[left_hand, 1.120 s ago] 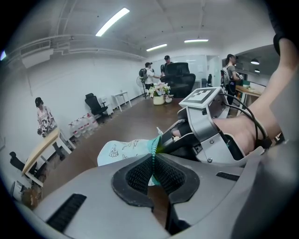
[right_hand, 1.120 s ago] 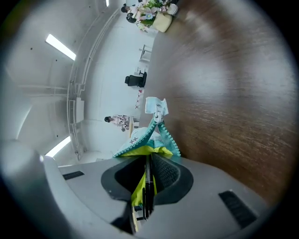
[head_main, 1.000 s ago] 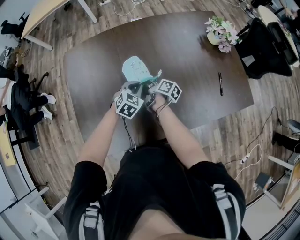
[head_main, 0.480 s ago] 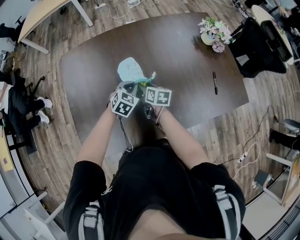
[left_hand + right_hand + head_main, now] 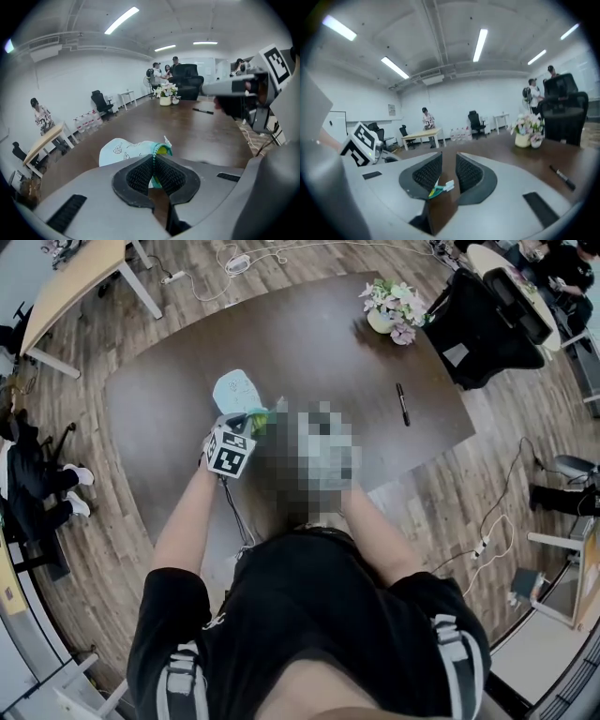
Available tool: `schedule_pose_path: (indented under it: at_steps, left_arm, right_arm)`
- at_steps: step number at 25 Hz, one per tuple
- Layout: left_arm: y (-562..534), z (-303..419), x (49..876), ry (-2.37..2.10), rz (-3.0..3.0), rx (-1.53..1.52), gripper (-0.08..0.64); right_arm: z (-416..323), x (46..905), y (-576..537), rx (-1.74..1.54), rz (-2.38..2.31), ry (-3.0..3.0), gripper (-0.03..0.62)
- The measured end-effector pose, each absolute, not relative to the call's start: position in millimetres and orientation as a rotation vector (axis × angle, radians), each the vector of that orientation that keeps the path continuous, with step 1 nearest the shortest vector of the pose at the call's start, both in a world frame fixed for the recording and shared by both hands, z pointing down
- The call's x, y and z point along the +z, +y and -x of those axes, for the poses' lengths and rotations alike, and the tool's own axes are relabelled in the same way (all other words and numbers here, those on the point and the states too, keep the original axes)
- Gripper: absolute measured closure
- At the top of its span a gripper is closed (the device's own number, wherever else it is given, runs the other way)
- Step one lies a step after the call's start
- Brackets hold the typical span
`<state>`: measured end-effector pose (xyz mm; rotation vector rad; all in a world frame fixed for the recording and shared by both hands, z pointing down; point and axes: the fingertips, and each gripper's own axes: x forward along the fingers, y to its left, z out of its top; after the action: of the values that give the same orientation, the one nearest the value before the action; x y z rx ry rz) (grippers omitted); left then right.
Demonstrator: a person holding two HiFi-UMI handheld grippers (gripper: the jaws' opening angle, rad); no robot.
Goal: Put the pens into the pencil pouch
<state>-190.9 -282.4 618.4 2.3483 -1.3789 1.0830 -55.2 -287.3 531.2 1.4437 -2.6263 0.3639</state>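
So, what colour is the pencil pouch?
Pale mint-blue fabric pouch with small dark doodles, teal zip edge; clearest in left gripper view.

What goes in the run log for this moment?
left gripper: shut on pouch edge | right gripper: jaws just closing, green tab in gap, unpinched | pen: on table

Your dark tabletop [image 5: 319,343] carries one pale teal pencil pouch [image 5: 236,390], left of its middle. One black pen [image 5: 401,404] lies loose near the right edge. One pot of flowers [image 5: 392,307] stands at the far right corner. Just beyond that corner is one black office chair [image 5: 487,310]. Beyond the far left corner stands one light wooden table [image 5: 70,287].
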Motion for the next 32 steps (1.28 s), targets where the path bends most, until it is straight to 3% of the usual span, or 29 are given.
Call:
schedule_pose_path:
  at_steps: [5,13,27,28,30,32]
  left_arm:
    - [-287.3,188.5,618.6,-1.412,-2.341,1.058,0.545]
    - [-291.6,183.7,619.2,-1.456,-2.290,1.002,0.545]
    - [-290.9,167.2,616.6,-1.462,-2.293,0.995,0.545]
    - [-290.8,164.7,616.5,-1.462,-2.294,0.998,0.545]
    - [-290.2,160.6,617.8,-1.460,-2.297,1.010,0.545]
    - [-288.7,159.0,620.0,-1.458,-2.297,1.017,0.545]
  right_arm:
    - [-2.8,440.9,-276.6,0.026,-1.665,-2.668,0.589]
    - [-82.5,387.1,-245.1,-0.175,-1.850,-2.622,0.589]
    - [-171.2,392.3,-208.6,-0.151,-2.044,-2.477,0.587]
    - [-174.7,394.9,-209.2,-0.132,-2.008,-2.502,0.515]
    - [-182.3,401.4,-213.0,-0.097,-1.955,-2.537,0.303]
    - [-191.3,410.3,-218.3,-0.075,-1.950,-2.519,0.182]
